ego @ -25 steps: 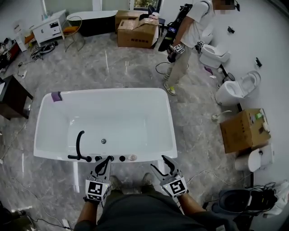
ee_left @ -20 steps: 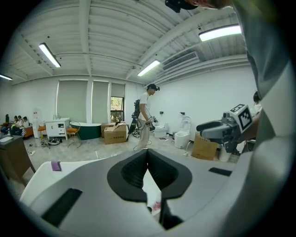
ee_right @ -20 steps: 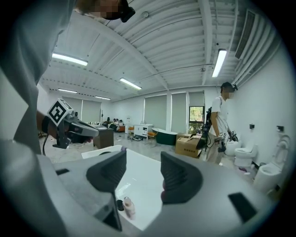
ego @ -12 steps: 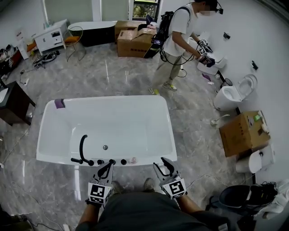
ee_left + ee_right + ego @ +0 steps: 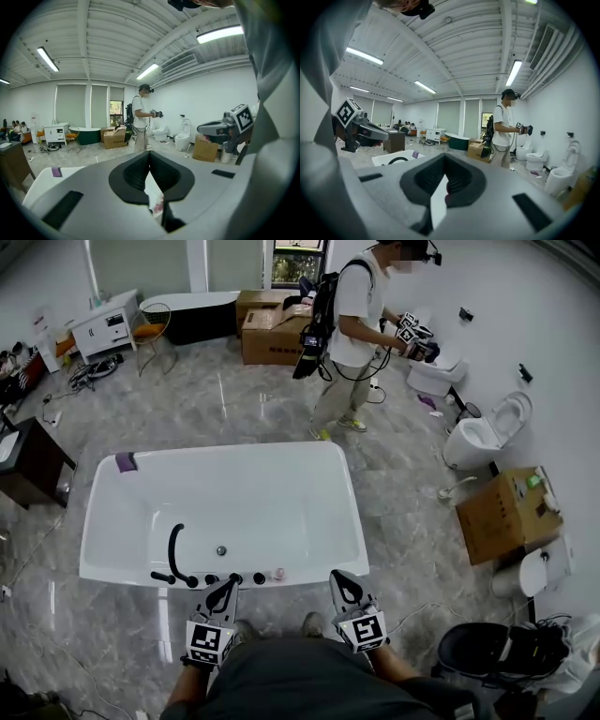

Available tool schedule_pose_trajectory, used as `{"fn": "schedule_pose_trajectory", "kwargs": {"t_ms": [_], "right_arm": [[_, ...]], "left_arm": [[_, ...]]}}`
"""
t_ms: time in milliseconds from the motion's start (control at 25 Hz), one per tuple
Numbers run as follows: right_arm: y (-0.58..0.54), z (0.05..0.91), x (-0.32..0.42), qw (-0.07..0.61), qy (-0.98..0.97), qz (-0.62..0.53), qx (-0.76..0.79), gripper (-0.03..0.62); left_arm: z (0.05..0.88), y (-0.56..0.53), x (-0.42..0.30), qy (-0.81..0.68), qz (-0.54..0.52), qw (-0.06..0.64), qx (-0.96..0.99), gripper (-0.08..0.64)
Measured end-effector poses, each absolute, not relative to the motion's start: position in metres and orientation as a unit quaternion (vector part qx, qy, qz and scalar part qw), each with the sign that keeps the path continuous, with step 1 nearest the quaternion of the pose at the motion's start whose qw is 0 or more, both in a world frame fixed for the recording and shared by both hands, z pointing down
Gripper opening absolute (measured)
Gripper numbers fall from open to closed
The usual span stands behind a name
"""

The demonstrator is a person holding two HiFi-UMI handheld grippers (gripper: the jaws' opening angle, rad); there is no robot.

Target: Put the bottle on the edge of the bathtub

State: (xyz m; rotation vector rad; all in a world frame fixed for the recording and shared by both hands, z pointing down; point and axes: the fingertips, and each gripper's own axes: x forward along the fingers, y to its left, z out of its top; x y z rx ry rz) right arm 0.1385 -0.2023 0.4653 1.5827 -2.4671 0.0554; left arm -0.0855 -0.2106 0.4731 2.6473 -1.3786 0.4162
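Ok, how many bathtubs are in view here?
2. The white bathtub stands in the foreground at the centre; the dark bathtub stands at the room's far end. More may lie outside the frame.

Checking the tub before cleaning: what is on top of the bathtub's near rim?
The bathtub's near rim carries a black faucet, dark knobs and a small pinkish item. The left gripper and right gripper tips cover bits of its front edge.
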Motion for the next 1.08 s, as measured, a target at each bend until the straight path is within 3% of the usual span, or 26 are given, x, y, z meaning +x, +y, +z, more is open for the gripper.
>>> {"fn": "schedule_pose_trajectory", "kwargs": {"t_ms": [1080], "right_arm": [[-0.213, 0.461, 0.137, 0.106, -0.843, 0.02, 0.528, 0.0]], "left_arm": [[0.47, -0.21, -0.086, -0.468, 0.135, 0.063, 0.871, 0.002]]}}
